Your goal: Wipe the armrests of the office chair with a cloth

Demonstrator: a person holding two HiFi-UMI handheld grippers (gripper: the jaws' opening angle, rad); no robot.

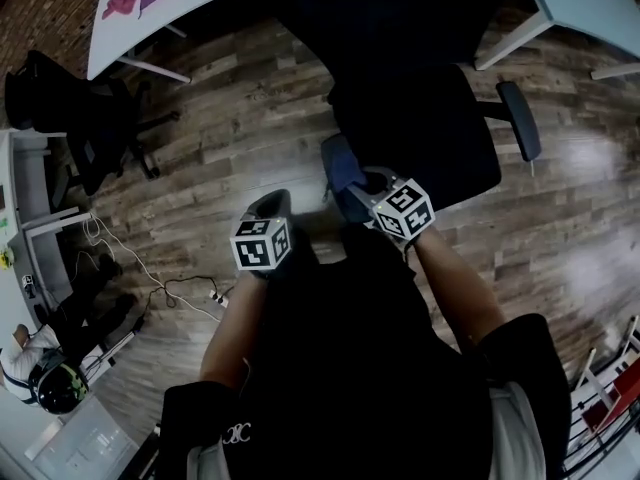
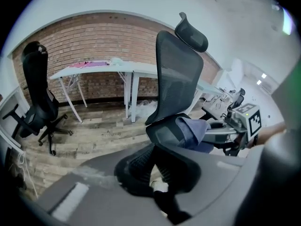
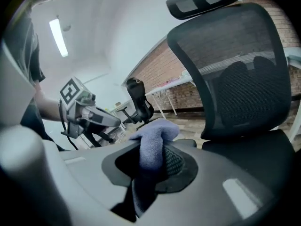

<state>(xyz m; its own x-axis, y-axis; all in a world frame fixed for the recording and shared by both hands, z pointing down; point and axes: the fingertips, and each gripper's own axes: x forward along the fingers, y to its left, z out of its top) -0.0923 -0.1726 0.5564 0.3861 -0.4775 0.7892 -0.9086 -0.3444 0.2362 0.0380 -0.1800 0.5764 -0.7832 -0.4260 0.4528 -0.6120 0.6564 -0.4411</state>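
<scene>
Cloth point(image 3: 151, 142) lengthwise in pinch of right hand-held gripper point(image 3: 148, 171), tip toward armrest point(image 2: 164, 134) (left hand-held gripper point(image 2: 160, 173) pressed together)

Dark T-shirt point(image 1: 350, 368); grey left gripper point(image 1: 272, 206), marker cube point(image 1: 262, 245)

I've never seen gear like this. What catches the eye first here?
A blue cloth pinched in the right gripper rests on an armrest of the tall black mesh office chair. Then there is the black-and-white marker cube on each handheld gripper, at the middle of the head view.
</scene>
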